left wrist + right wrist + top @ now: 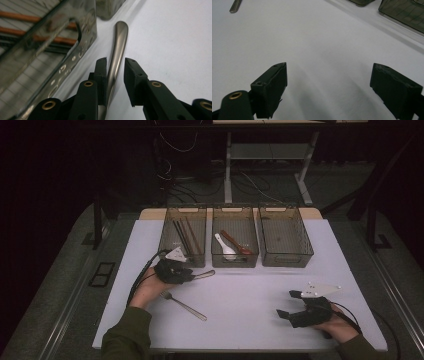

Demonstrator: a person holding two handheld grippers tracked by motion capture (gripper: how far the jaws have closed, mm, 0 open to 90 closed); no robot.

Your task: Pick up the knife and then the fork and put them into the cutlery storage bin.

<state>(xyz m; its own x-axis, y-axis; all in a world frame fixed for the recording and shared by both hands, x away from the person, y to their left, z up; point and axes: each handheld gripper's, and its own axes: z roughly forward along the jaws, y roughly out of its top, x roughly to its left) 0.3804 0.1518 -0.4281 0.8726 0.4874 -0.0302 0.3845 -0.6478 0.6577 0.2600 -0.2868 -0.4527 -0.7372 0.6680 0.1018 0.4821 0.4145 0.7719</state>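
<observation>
A white table (pixel 250 320) stands in a dark room, with three smoky clear bins along its far edge. The left gripper (pixel 115 72) has its jaws drawn narrow around a metal handle (pixel 120 37). One pad lies against the handle, and a sliver of table shows between it and the other pad, so we judge the pinch not yet made. The handle runs straight out between the jaws, likely so that they close across its narrow width. Its other end is hidden under the gripper, so we cannot tell what kind of utensil it is. It lies just in front of the left bin (pixel 170 251), which holds chopsticks (pixel 182 237). The middle bin (pixel 235 261) holds spoons (pixel 225 247), and the right bin (pixel 300 247) looks empty, which suggests sorting by kind. A fork (pixel 184 305) lies near the left forearm, waiting its turn. Well apart on the right, the right gripper (pixel 328 68) rests with its jaws spread wide over bare table, holding nothing and out of the way
</observation>
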